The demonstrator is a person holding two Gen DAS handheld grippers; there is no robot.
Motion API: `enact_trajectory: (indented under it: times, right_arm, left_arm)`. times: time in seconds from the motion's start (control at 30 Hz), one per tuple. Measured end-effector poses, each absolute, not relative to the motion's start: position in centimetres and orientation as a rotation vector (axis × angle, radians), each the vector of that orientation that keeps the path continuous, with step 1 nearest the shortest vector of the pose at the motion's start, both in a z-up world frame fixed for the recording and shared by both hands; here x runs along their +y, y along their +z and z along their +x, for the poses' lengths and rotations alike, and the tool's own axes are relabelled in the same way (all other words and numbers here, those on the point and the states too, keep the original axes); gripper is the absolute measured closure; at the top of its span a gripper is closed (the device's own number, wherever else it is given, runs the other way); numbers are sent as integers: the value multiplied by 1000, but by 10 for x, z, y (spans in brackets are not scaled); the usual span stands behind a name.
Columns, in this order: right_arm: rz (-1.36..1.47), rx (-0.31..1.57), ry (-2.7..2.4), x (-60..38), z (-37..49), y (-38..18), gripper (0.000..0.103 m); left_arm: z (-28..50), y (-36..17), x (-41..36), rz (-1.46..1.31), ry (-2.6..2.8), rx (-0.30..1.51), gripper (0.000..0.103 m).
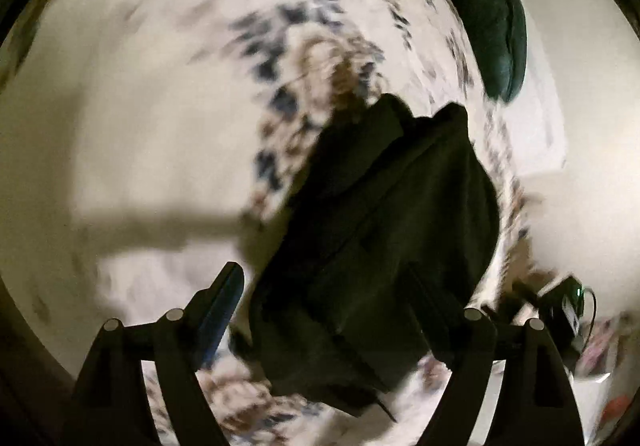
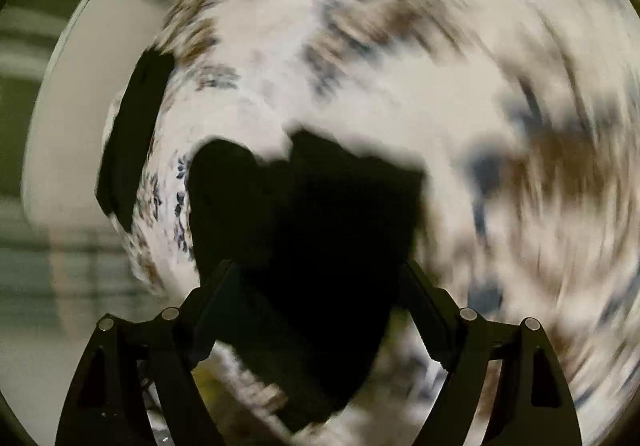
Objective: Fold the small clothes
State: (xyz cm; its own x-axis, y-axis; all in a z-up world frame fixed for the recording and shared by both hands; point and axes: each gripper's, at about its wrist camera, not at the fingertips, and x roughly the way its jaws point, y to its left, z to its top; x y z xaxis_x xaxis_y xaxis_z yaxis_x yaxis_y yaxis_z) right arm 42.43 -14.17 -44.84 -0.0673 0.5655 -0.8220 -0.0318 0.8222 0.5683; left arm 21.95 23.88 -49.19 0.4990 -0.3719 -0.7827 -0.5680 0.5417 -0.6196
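A small dark garment [image 1: 384, 230] lies bunched on a white bedsheet with a blue and brown floral print [image 1: 168, 93]. In the left wrist view my left gripper [image 1: 324, 278] is open, its fingers standing on either side of the garment's near part. In the right wrist view the same dark garment [image 2: 320, 221] fills the middle, and my right gripper [image 2: 316, 274] is open with its fingers at the cloth's two sides. Both views are blurred by motion. I cannot tell whether the fingers touch the cloth.
A dark green cushion [image 1: 492, 17] lies at the far right of the bed. A black device with a cable [image 1: 560, 310] sits to the right of my left gripper. Another flat dark piece [image 2: 132, 141] lies at the bed's left edge in the right wrist view.
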Motion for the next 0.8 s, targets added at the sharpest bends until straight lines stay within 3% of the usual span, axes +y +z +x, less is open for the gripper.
enact_trajectory:
  times: [0.23, 0.33, 0.37, 0.4, 0.43, 0.5, 0.6, 0.73, 0.8]
  right_arm:
    - [700, 1591, 427, -148, 357, -521, 19]
    - [712, 1586, 425, -134, 350, -536, 19]
    - [749, 1574, 437, -130, 349, -539, 21]
    - [755, 1563, 432, -126, 348, -540, 34]
    - [737, 1557, 423, -122, 349, -539, 41]
    - [681, 1535, 419, -116, 349, -532, 45]
    - [659, 1536, 419, -116, 351, -528, 46]
    - [607, 1579, 404, -116, 352, -529, 46]
    - [599, 1577, 405, -115, 350, -524, 46]
  left_arm:
    - [308, -527, 206, -777, -46, 1298, 22]
    - [325, -535, 181, -733, -175, 1286, 21]
    - [327, -533, 174, -739, -245, 1267, 23]
    - [328, -529, 166, -748, -324, 1247, 28]
    - [326, -521, 159, -767, -432, 1213, 43]
    - [318, -513, 164, -909, -581, 1120, 47]
    - [306, -543, 196, -1174, -643, 1058, 47]
    - [289, -587, 244, -1264, -488, 1197, 47]
    - [282, -567, 259, -1206, -470, 1215, 36]
